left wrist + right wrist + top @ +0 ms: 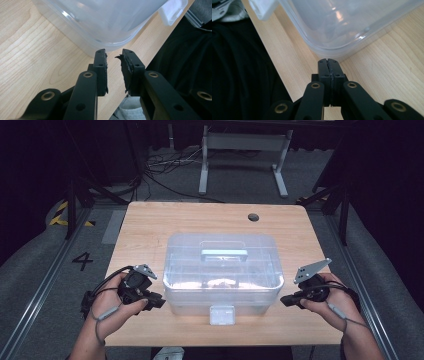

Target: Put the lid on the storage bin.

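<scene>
A clear plastic storage box with a lid, a pale handle and a front latch sits mid-table. My left gripper rests at the box's near left corner, jaws a little apart with nothing between them. In the left gripper view the left gripper points at the box corner, with the latch off to the upper right. My right gripper is at the near right corner. In the right gripper view the right gripper is shut and empty, just short of the box.
The wooden table has a round cable hole at the back right. Bare wood lies behind the box and on both sides. Beyond the table stand a white frame and floor cables. The person's dark clothing borders the near edge.
</scene>
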Tool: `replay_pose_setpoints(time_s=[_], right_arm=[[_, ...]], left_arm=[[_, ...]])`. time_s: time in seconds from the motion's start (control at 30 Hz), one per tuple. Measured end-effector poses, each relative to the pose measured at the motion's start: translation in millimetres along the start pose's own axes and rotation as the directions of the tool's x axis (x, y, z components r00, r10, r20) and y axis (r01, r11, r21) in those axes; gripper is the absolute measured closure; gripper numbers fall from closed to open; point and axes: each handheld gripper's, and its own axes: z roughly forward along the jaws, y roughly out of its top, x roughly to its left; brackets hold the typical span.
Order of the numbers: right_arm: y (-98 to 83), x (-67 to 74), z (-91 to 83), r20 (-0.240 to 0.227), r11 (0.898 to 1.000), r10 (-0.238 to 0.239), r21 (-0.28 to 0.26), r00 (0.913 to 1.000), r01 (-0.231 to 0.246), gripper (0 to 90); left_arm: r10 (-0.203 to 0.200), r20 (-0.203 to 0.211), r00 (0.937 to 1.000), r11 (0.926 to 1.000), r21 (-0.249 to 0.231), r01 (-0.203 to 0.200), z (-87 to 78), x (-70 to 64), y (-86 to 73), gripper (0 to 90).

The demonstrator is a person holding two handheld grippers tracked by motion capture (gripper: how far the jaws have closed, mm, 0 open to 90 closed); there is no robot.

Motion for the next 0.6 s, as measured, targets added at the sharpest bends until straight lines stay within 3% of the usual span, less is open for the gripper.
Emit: replay_pose_setpoints(time_s=[0.13, 0.33, 0.47, 0.6], right_arm=[[1.2, -1.8, -10.1, 0.008, 0.999, -0.01, -0.04, 0.9999, 0.011, 90.0], [1.1, -9.6, -24.9, 0.034, 0.993, 0.011, -0.119, 0.9994, -0.007, 90.0], [2.9, -12.6, -30.8, 0.045, 0.985, 0.02, -0.173, 0.9988, -0.012, 90.0], [5.4, -19.3, -37.8, 0.075, 0.965, 0.042, -0.261, 0.9963, -0.021, 90.0]], left_arm=[[-0.017, -0.01, 0.9998, 0.9997, -0.02, 0.017, -3.6, 1.0, -4.5, 72.7], [-0.059, -0.031, 0.9978, 0.9968, -0.056, 0.057, -8.4, 5.1, -15.2, 71.6], [-0.078, -0.042, 0.9961, 0.9943, -0.076, 0.075, -9.5, 6.8, -19.1, 67.6], [-0.103, -0.063, 0.9927, 0.99, -0.103, 0.097, -11.3, 9.6, -26.7, 65.7]])
